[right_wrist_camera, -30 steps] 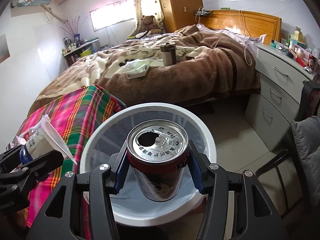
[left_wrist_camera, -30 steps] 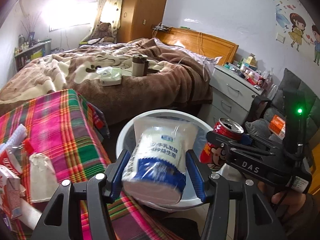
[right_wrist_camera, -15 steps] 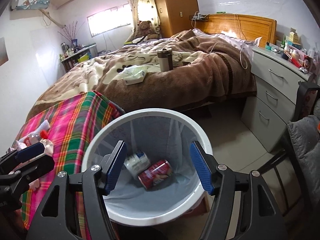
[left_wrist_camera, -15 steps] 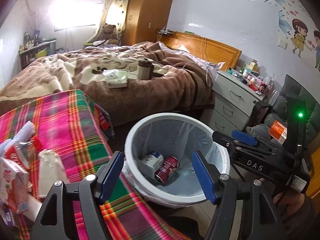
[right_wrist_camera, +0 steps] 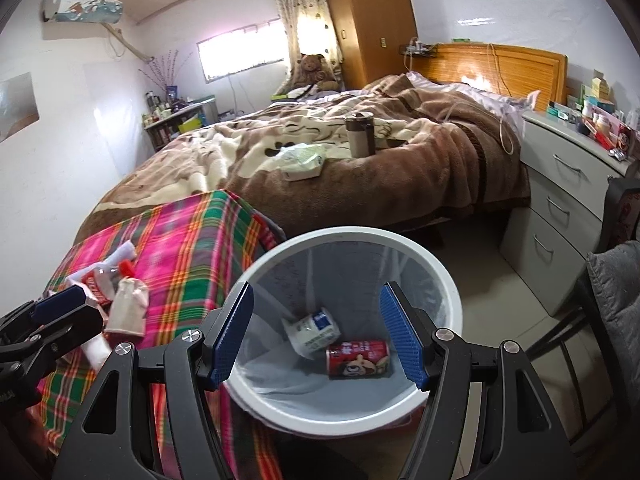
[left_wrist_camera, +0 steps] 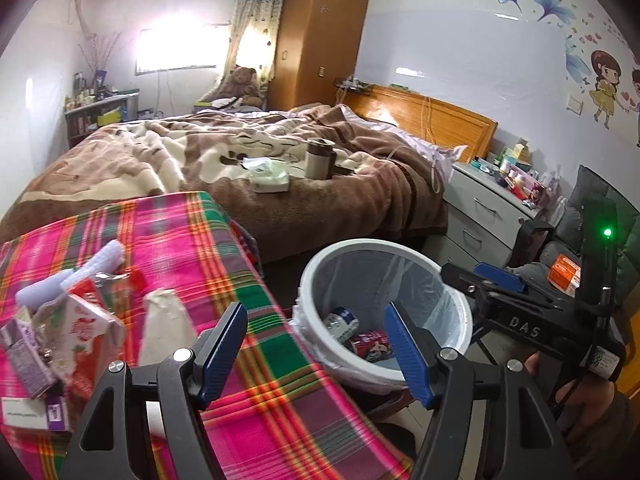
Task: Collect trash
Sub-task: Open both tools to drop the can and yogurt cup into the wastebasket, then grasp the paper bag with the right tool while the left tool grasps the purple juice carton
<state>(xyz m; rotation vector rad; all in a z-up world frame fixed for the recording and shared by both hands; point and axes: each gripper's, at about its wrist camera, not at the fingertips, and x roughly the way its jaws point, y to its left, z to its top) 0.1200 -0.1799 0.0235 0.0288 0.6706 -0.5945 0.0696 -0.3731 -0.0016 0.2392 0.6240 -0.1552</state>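
**Both tools empty over the bin; loose trash left on the desk**

Nearest you, the left tool (left_wrist_camera: 316, 344) and the right tool (right_wrist_camera: 316, 332) stand released, nothing between the blue pads; their jaws have just been opening. Below the right tool, the red can (right_wrist_camera: 357, 359) and the white yogurt pouch (right_wrist_camera: 311, 331) lie at the bottom of the white bin (right_wrist_camera: 452, 280). Beside the bin, on the plaid-covered desk (left_wrist_camera: 224, 248), the remaining trash sits in a heap: a red-and-white carton (left_wrist_camera: 86, 332), a crumpled paper bag (left_wrist_camera: 162, 328), a white roll (left_wrist_camera: 72, 276). Risks as judged: your left tool's swing to the heap may clip the bin rim; the overlapping pieces may drag each other off the desk edge. Farther back, the tissue pack (right_wrist_camera: 302, 160) and flask (right_wrist_camera: 360, 134) rest on the soft bed blanket (right_wrist_camera: 420, 168), where the flask could topple.
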